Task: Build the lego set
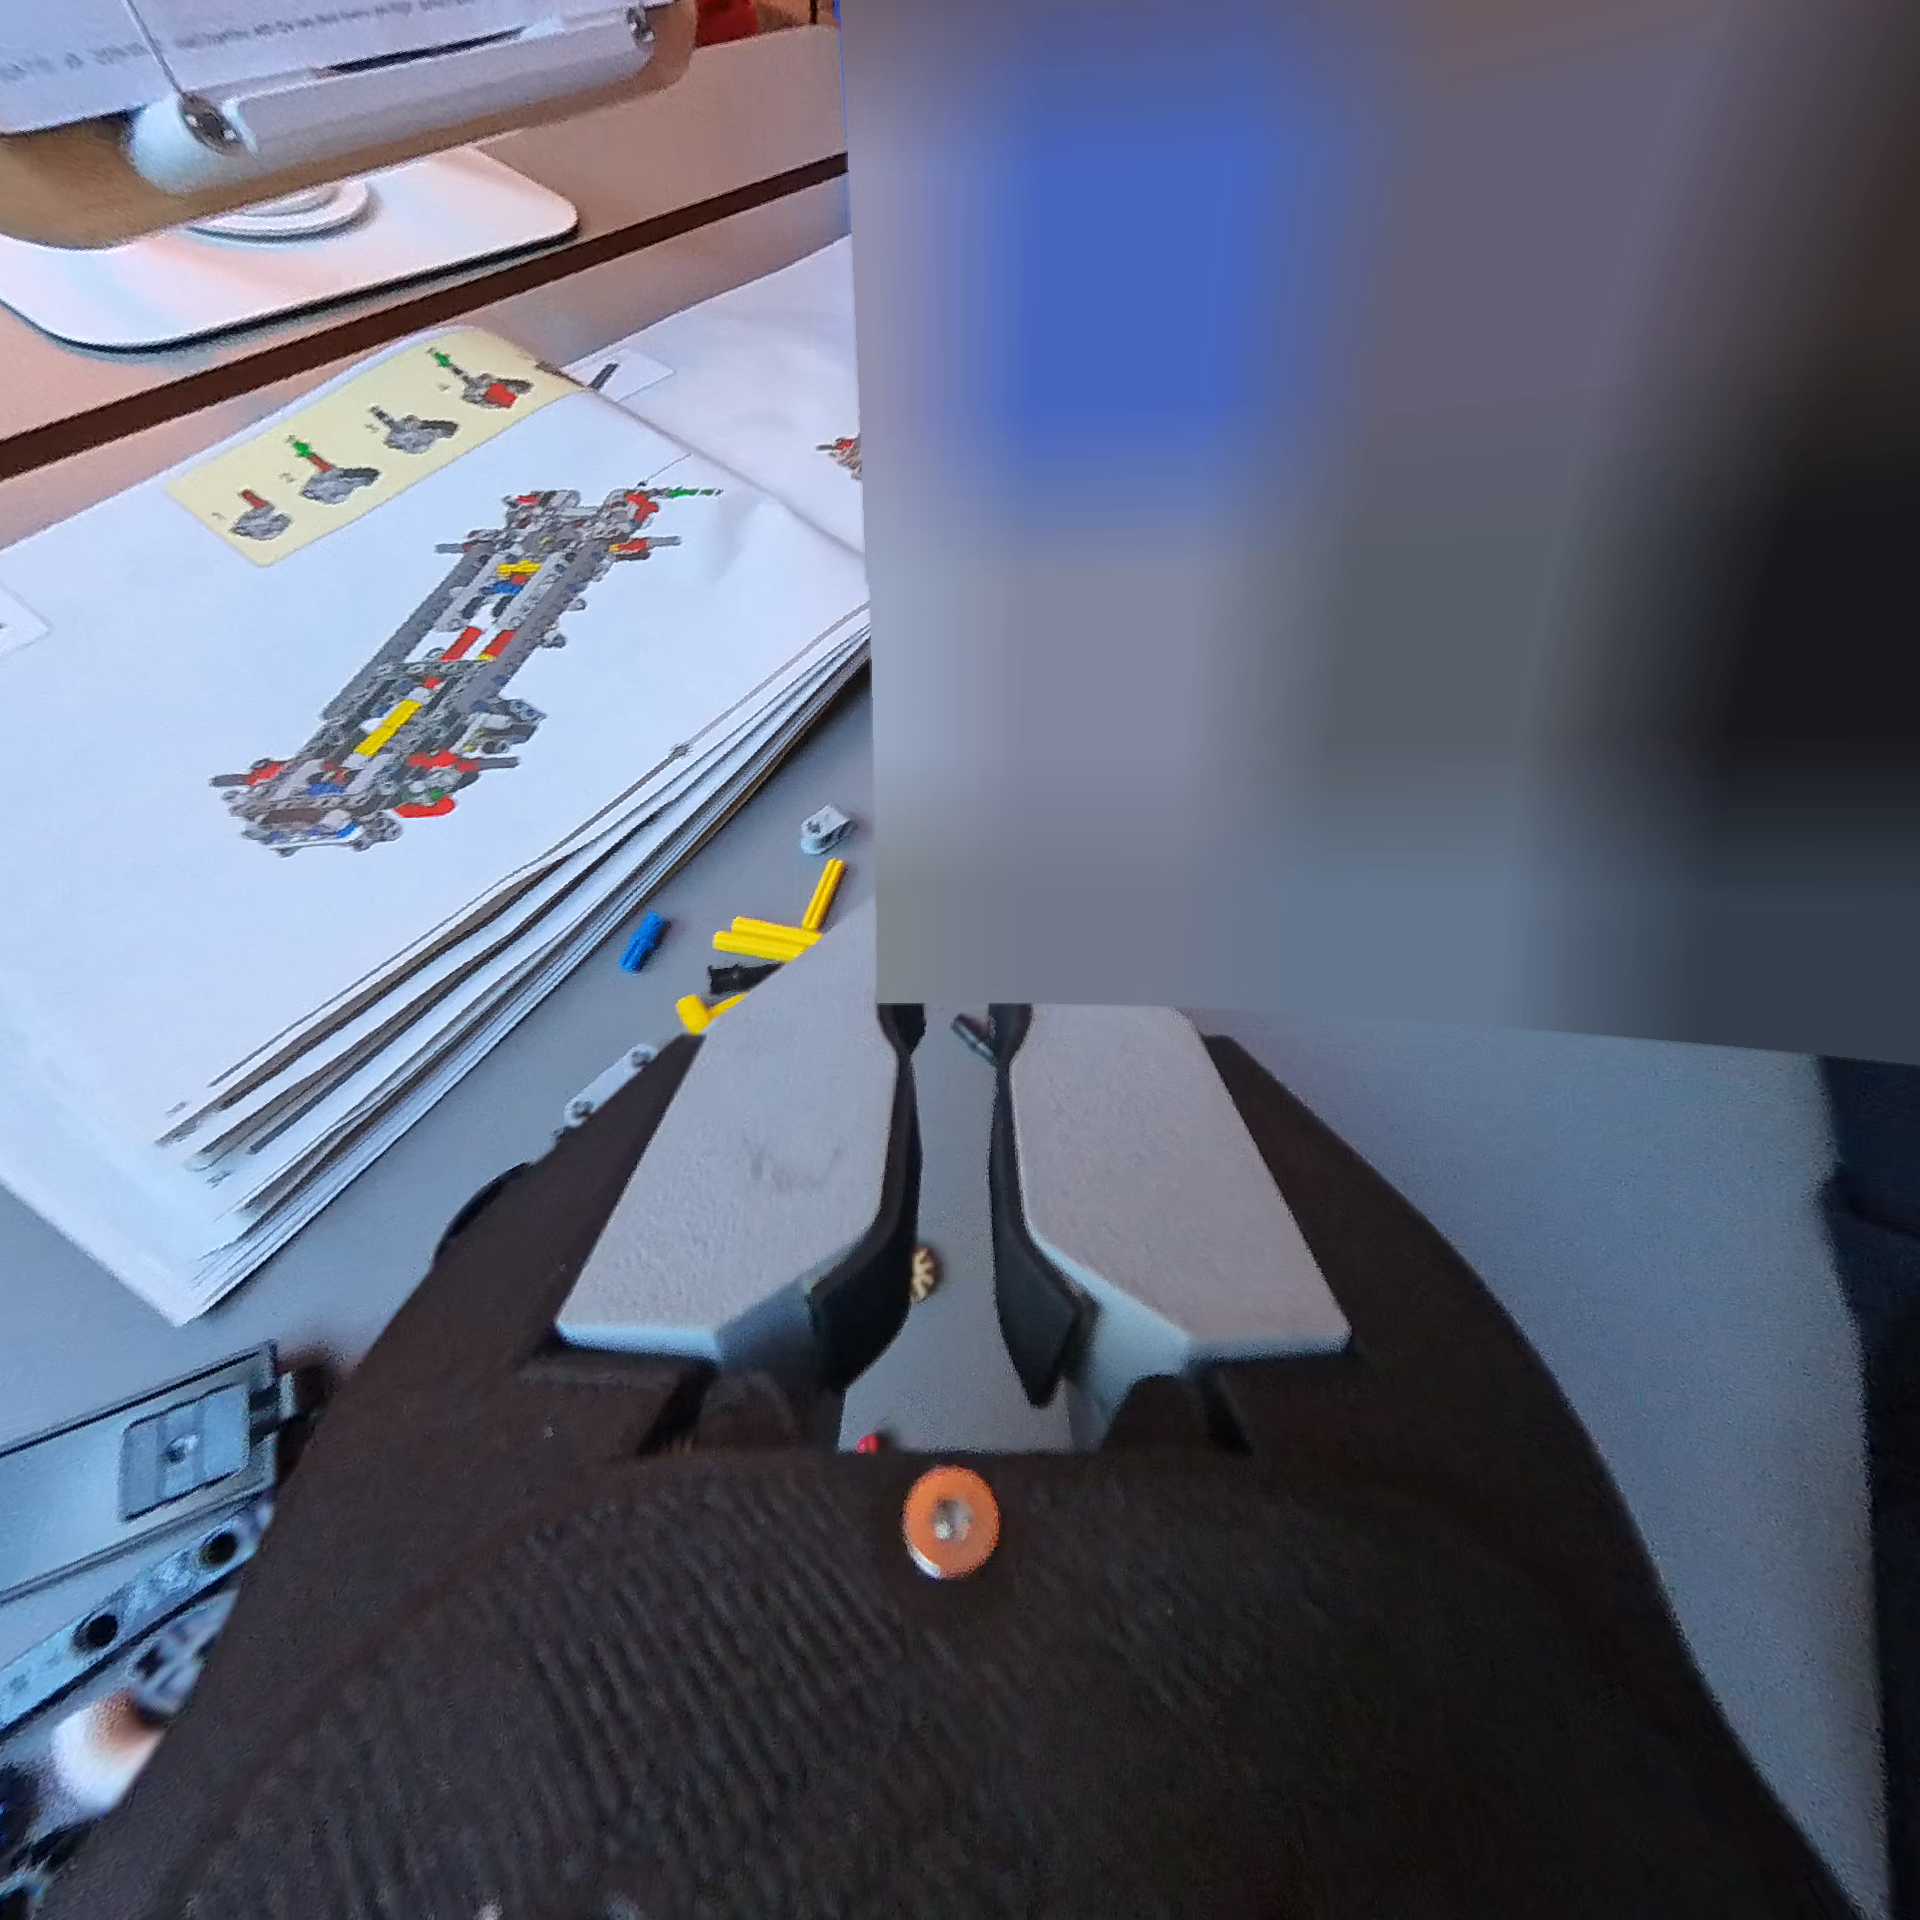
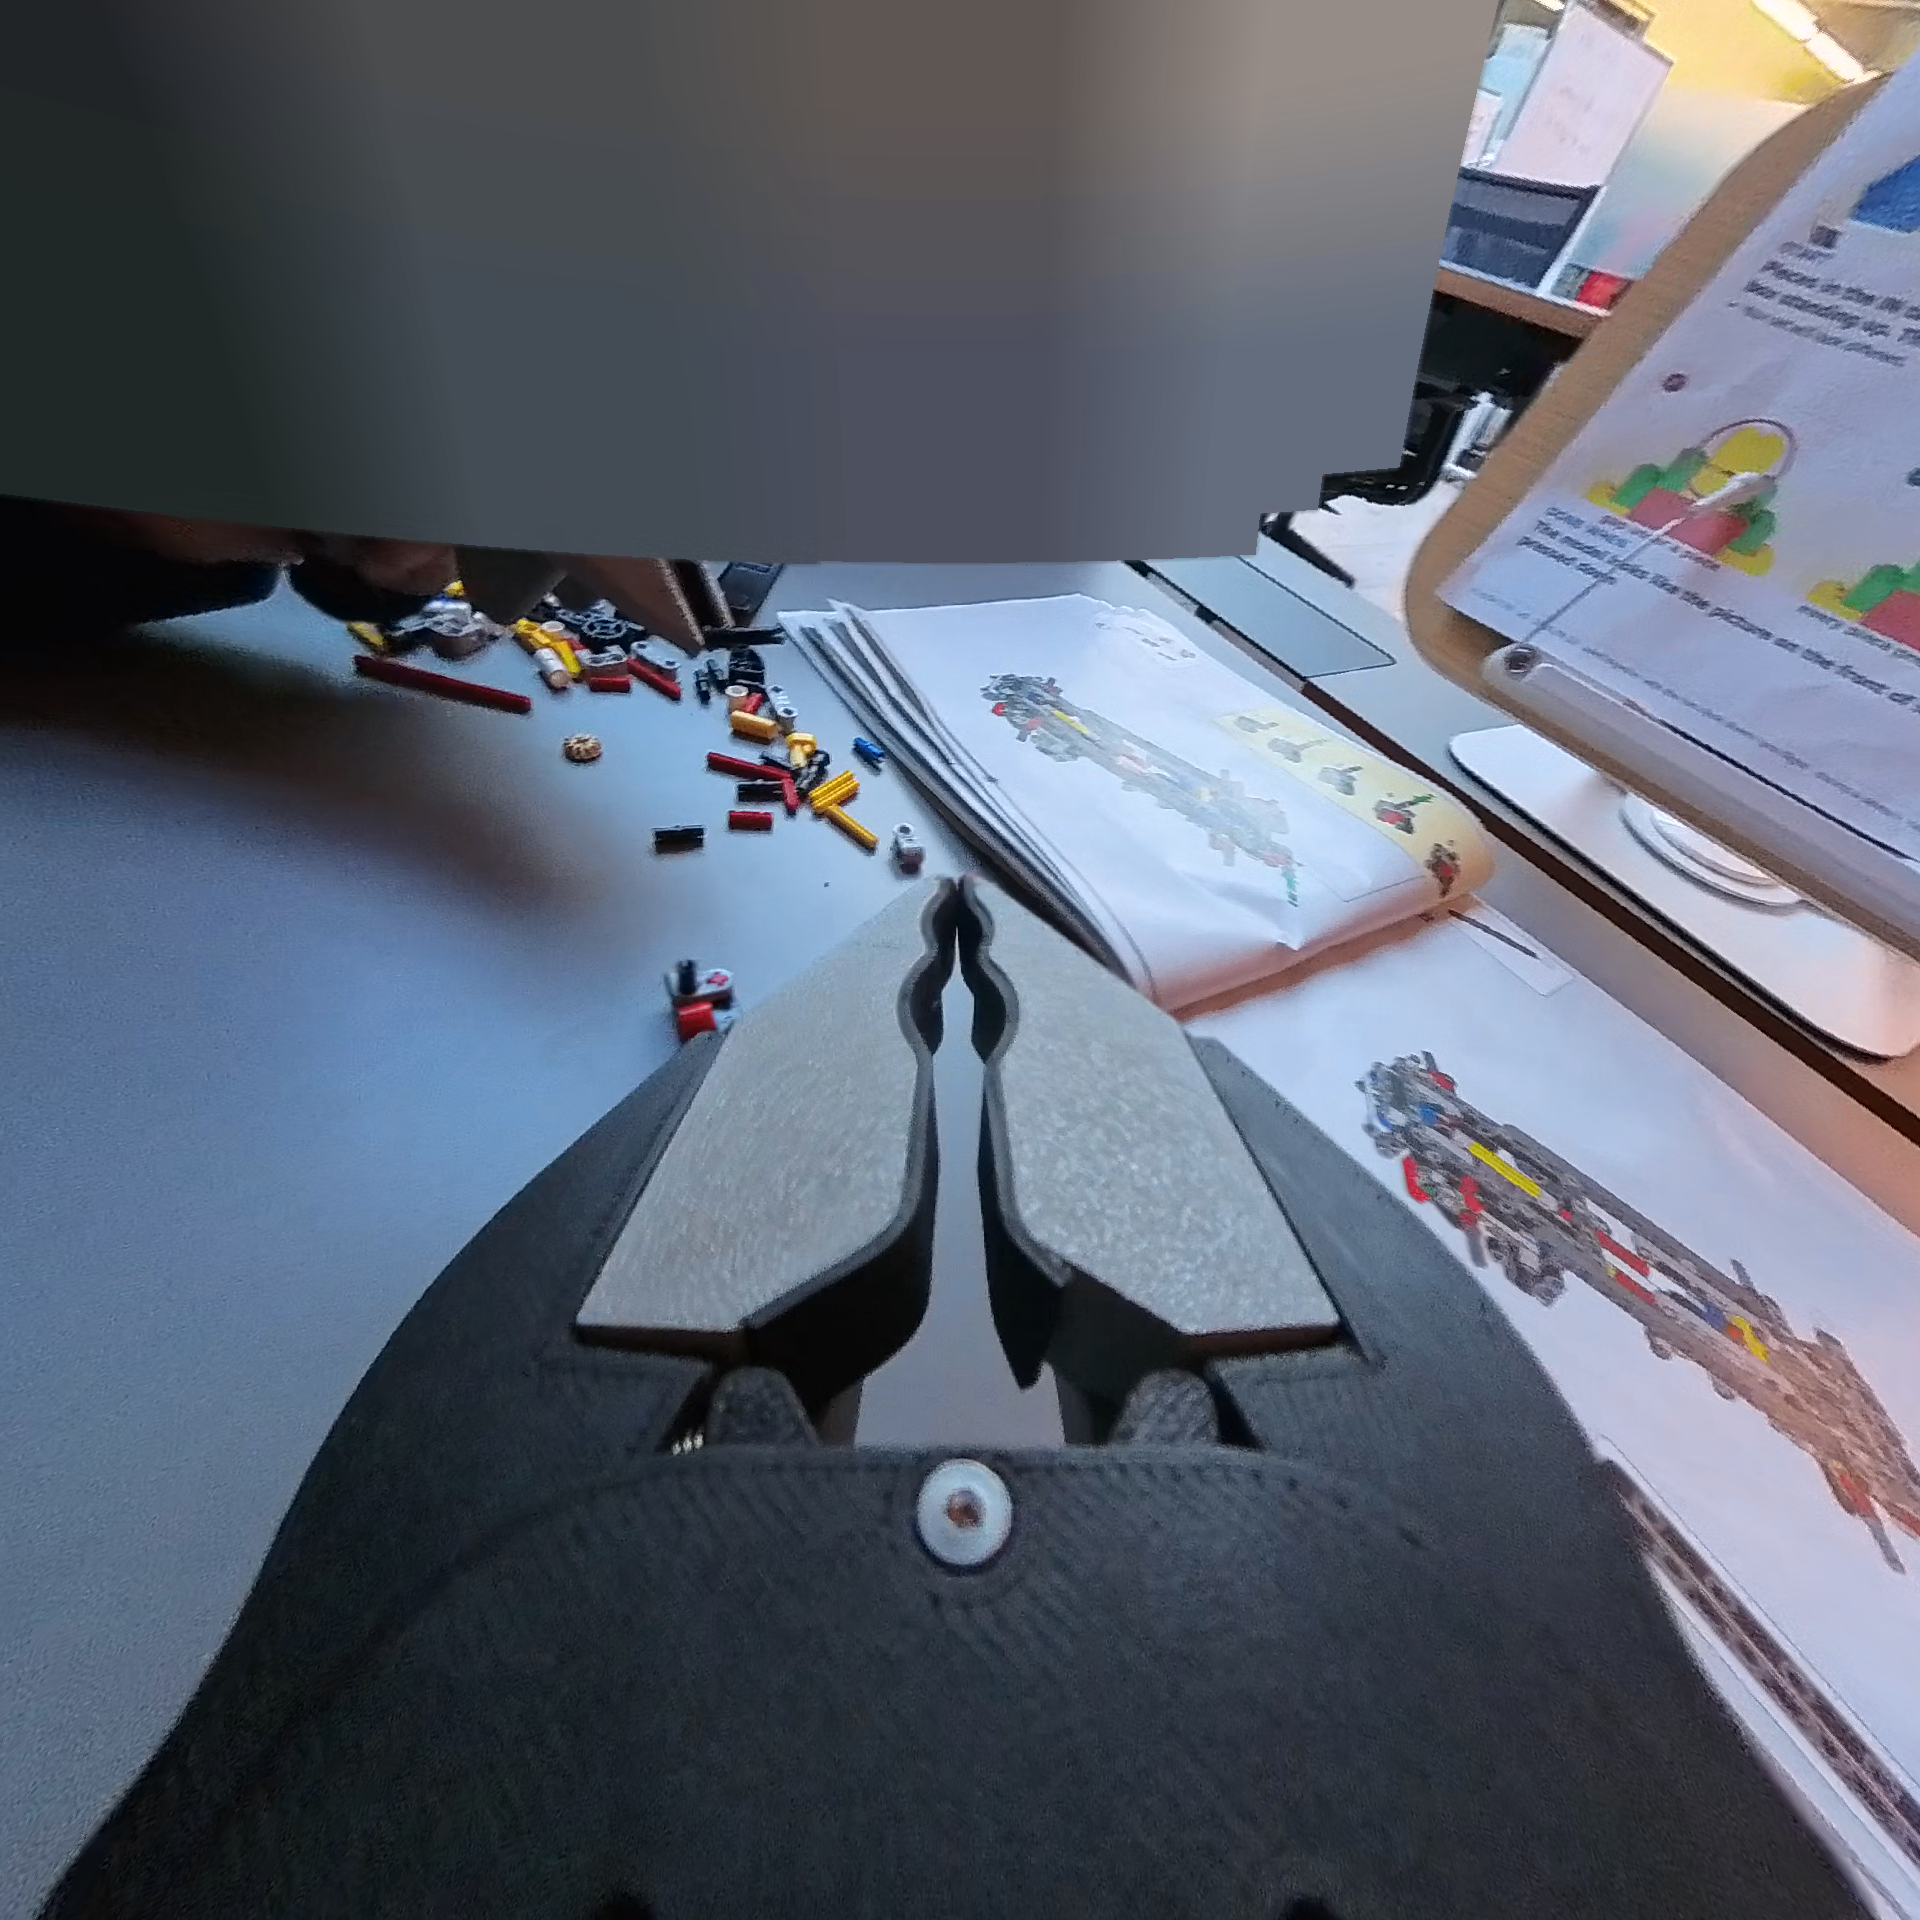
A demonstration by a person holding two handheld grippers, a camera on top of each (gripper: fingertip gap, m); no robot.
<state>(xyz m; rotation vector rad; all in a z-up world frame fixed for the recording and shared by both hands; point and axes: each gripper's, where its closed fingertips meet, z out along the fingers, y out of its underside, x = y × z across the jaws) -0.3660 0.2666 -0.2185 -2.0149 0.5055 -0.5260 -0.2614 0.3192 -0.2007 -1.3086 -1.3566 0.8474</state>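
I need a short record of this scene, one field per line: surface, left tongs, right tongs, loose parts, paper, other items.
Surface: grey table
Left tongs: tips hidden by a blurred patch; the fingers stand apart lower down; small tan gear seen between them
Right tongs: tips together, nothing between them
Loose parts: yellow rods, blue pin, long red rod, small red and grey piece beside the right tongs
Paper: open instruction booklet
Other items: white stand holding a printed sheet
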